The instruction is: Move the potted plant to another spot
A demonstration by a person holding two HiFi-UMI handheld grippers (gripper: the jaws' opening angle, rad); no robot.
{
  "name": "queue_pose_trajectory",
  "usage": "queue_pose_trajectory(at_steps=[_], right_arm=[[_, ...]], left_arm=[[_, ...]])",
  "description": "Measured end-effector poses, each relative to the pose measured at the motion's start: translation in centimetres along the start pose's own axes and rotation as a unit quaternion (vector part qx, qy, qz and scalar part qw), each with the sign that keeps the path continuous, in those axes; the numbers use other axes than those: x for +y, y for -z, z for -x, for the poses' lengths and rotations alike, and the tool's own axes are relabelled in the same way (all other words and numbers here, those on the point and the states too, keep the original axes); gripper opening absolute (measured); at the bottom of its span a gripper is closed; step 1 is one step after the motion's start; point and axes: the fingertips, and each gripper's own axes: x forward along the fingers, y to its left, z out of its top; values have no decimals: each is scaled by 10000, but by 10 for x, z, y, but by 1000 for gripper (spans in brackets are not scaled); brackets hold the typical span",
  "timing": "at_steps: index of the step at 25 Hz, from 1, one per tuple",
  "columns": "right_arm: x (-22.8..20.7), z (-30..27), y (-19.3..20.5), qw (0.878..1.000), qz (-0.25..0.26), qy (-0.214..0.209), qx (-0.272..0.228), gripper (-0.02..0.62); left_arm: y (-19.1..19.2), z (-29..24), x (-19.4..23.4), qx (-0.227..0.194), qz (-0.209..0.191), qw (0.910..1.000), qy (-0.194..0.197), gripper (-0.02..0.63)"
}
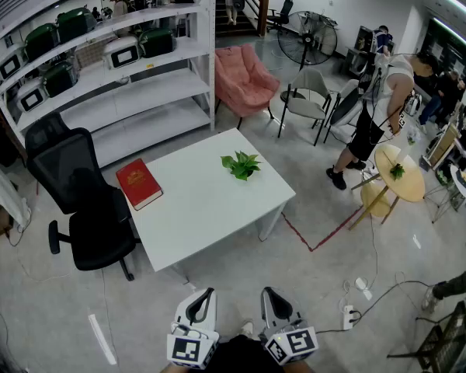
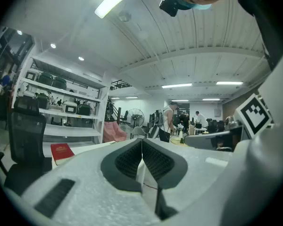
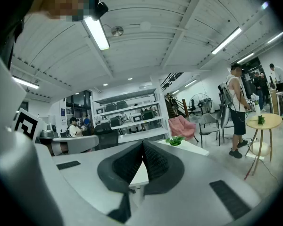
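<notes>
Standing: potted plant (image 1: 241,165) upright, leaves pointing up, by the table's (image 1: 210,216) far right edge.
Jaws: left gripper (image 1: 208,292) and right gripper (image 1: 269,292) both pressed together, empty.

Left tool (image 1: 207,294) and right tool (image 1: 268,293): white, black ribbed pads (image 2: 130,161), square-marker cubes (image 1: 188,350).

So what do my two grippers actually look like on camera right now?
The left gripper and right gripper match: pale grey-white moulded bodies tapering to two fingers with dark ribbed inner faces. Each carries a white cube printed with black square markers at its rear. No cables show on either.
</notes>
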Motion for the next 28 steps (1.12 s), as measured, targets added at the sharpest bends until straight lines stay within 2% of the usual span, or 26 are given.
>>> queue_pose_trajectory(at_steps=[5, 9, 13, 28], right_arm=[[-2, 3, 3, 10000, 28, -64, -25, 10], [-5, 6, 4, 9999, 36, -115, -20, 10], [-7, 7, 3, 9997, -31, -203, -121, 10], [-50, 29, 3, 9983, -19, -579, -105, 11]], left_arm=[[3, -1, -5, -12, 12, 10000, -24, 17], [-8, -4, -6, -264, 9, 9995, -161, 17], [1, -4, -11, -94, 26, 9998, -146, 17], [6, -26, -54, -180, 116, 9986, -490, 17]])
